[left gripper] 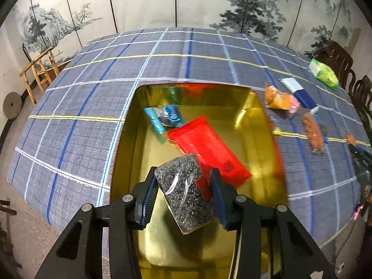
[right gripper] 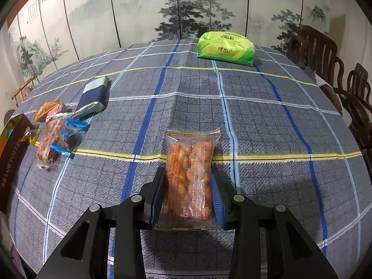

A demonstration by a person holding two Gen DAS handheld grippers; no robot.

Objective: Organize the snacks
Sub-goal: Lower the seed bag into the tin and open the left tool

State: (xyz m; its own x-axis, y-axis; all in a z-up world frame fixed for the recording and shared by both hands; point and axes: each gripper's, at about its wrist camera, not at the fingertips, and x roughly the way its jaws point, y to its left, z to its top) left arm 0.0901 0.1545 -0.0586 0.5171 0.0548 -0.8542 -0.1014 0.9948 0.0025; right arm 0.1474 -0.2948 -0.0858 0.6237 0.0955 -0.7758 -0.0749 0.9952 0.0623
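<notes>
My left gripper (left gripper: 184, 187) is shut on a clear packet of black seeds (left gripper: 186, 193), held above the open gold tin box (left gripper: 253, 125). Inside the box lie a red packet (left gripper: 207, 146) and a blue-wrapped snack (left gripper: 165, 116). My right gripper (right gripper: 188, 186) is shut on a clear packet of orange-brown snacks (right gripper: 189, 179), low over the checked tablecloth (right gripper: 267, 121). Loose snacks lie at the left in the right wrist view: an orange packet (right gripper: 46, 109), a blue-ended packet (right gripper: 58, 137) and a navy packet (right gripper: 93, 97). The box's brown side (right gripper: 11, 153) shows at the far left.
A green tissue pack (right gripper: 225, 46) sits at the table's far edge. Dark wooden chairs (right gripper: 325, 53) stand at the right. A painted folding screen (right gripper: 186, 7) is behind the table. A bamboo chair (left gripper: 39, 69) stands at the left.
</notes>
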